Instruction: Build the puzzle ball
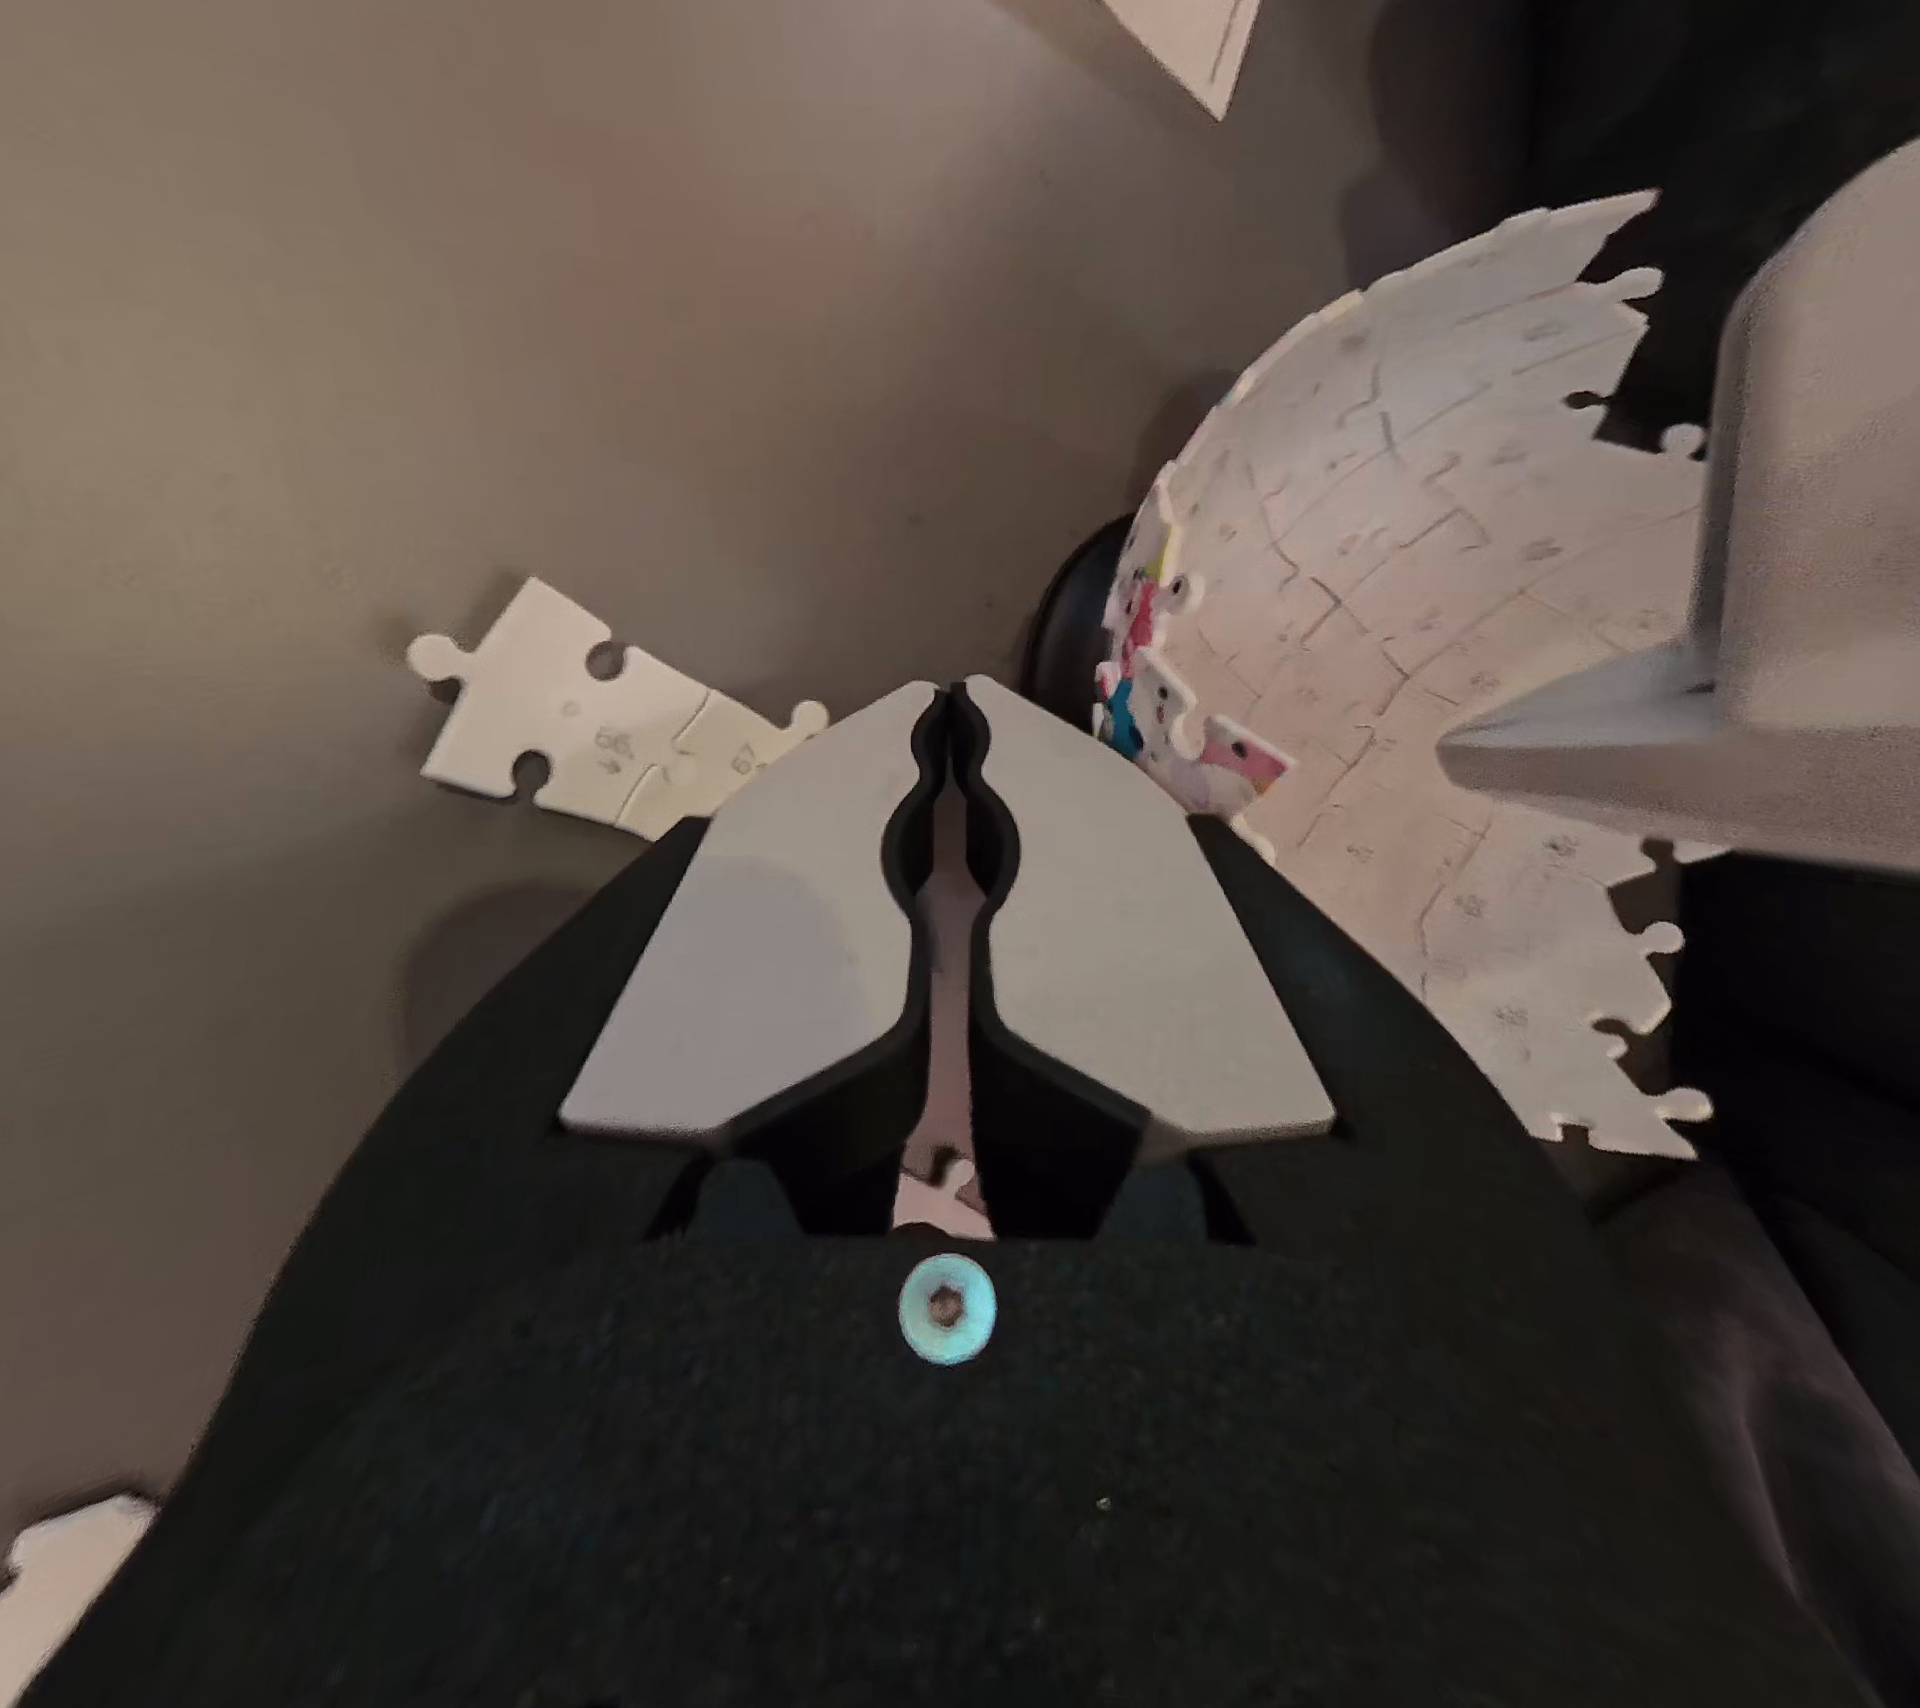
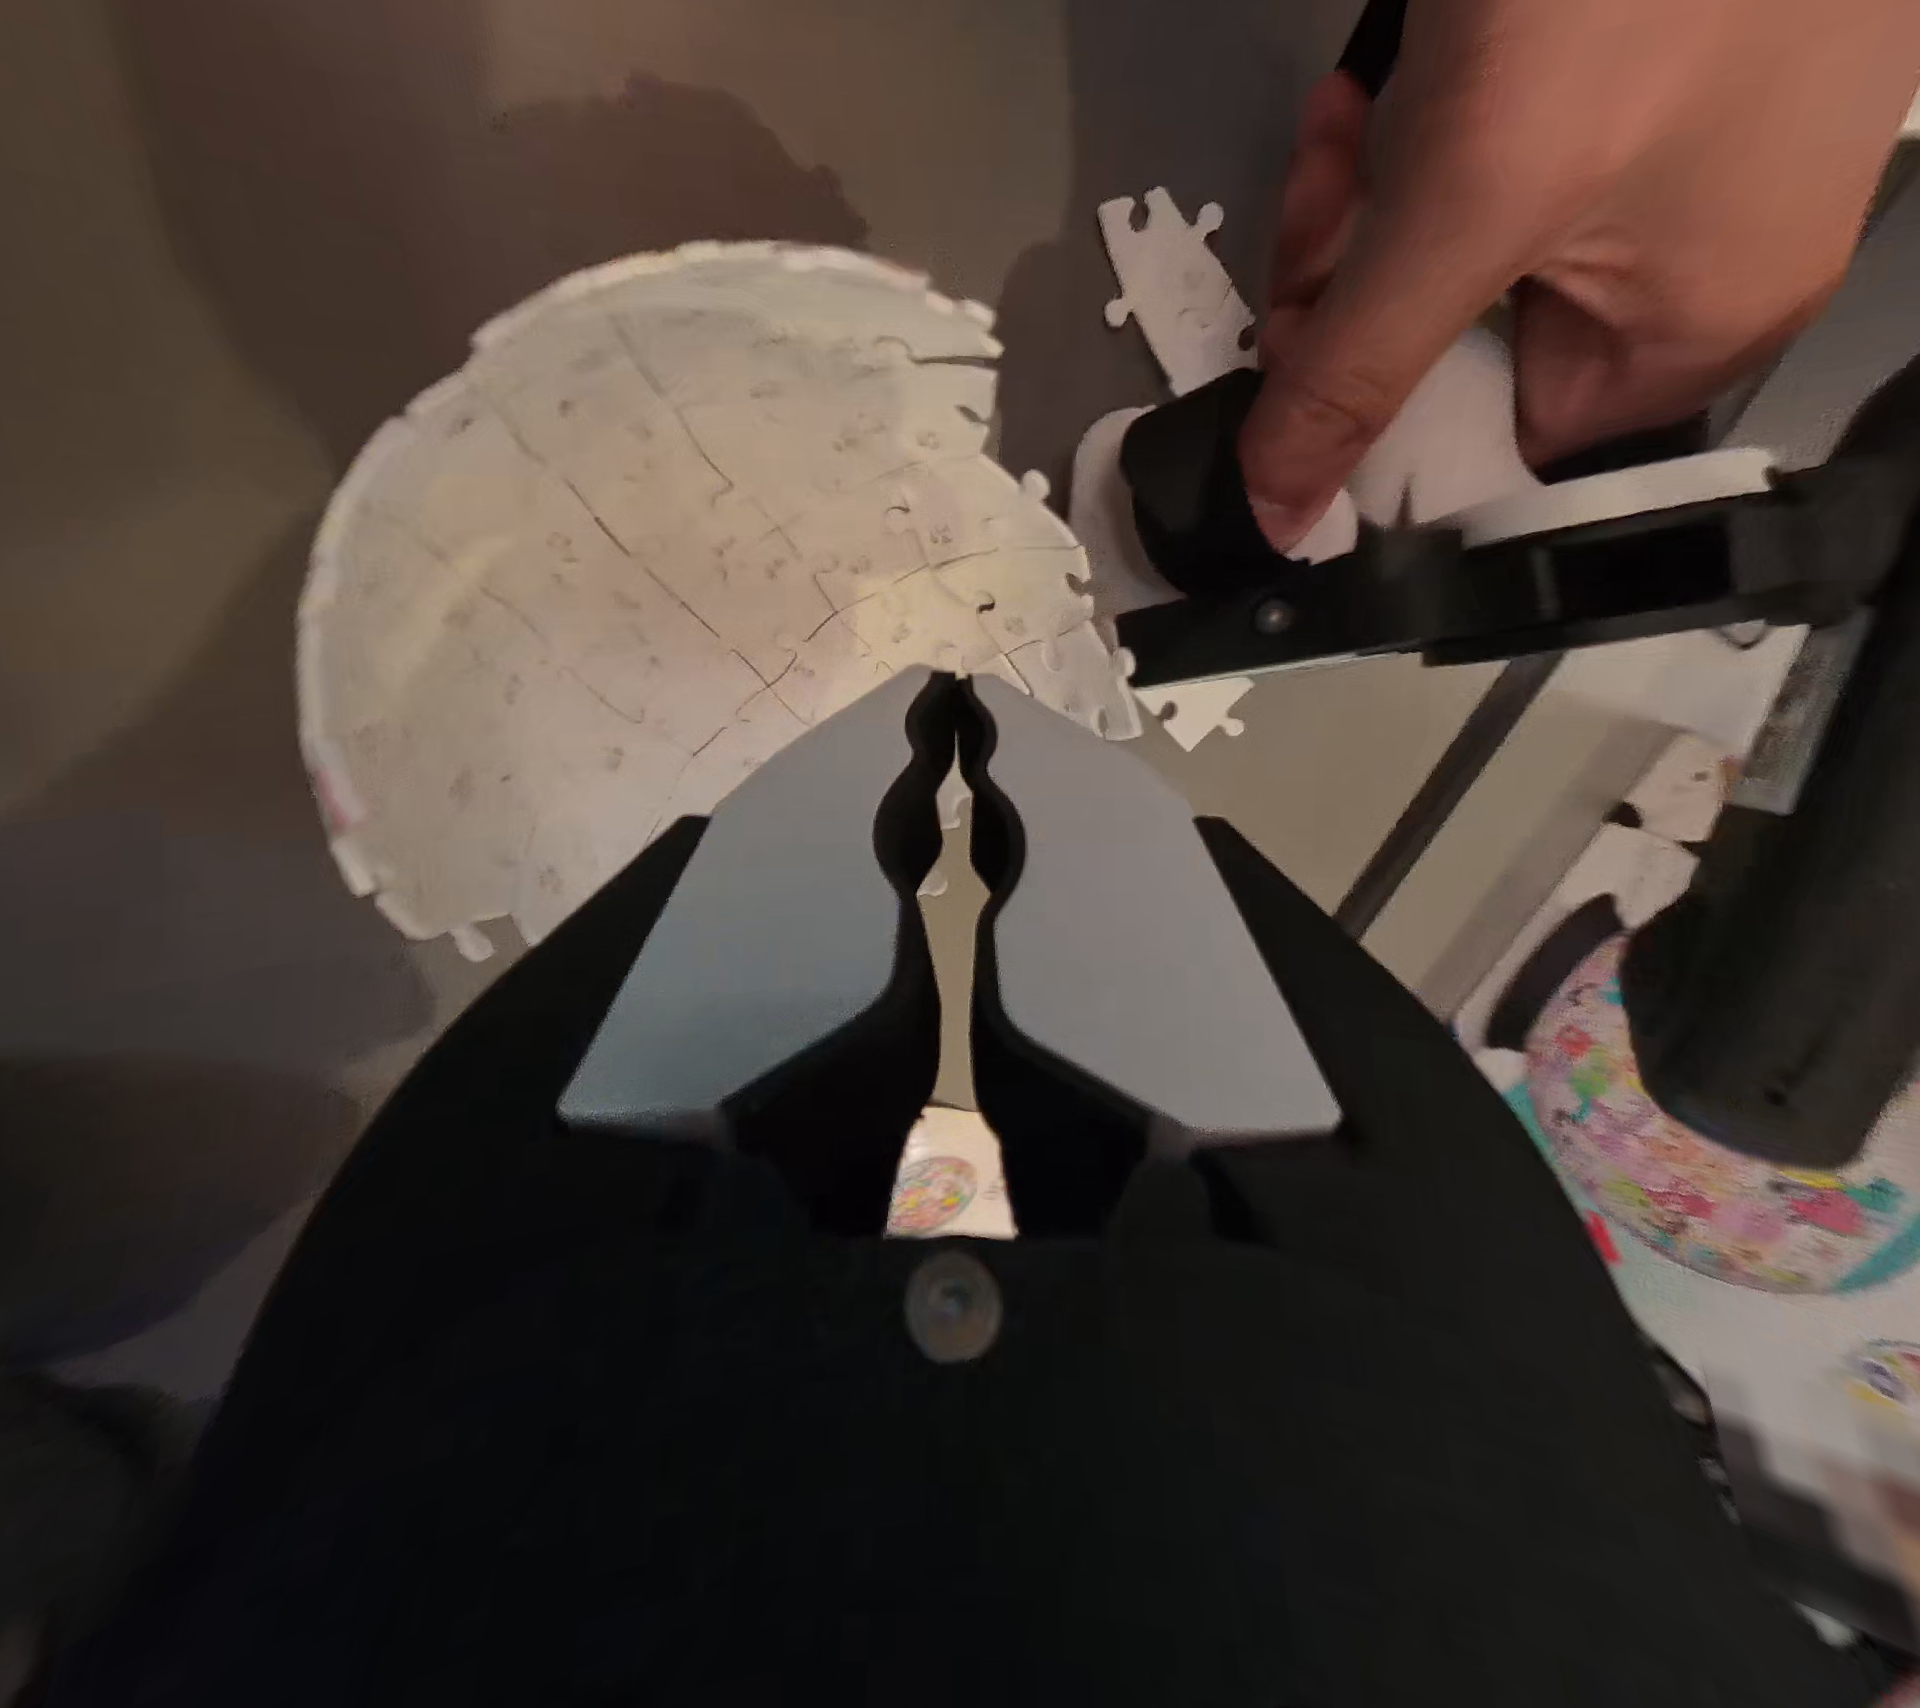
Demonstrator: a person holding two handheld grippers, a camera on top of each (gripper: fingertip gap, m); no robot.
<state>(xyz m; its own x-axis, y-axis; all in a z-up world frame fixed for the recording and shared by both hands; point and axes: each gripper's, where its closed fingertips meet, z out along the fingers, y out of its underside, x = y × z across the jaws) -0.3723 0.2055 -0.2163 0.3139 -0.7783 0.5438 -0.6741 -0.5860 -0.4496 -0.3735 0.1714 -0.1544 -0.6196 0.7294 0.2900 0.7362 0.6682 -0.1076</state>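
Pinching the rim of the half-built puzzle ball [image 2: 665,578] at frame centre, the right gripper [image 2: 951,708] has its fingers closed on the shell. The left gripper [image 1: 951,702] is closed on a thin puzzle piece [image 1: 940,1170]; joined loose pieces [image 1: 582,723] lie left of its tips on the grey table [image 1: 520,256].

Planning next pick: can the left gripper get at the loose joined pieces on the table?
Probably yes: joined pieces lie just beyond left gripper, nothing between. But its fingers are shut, seemingly on another piece.
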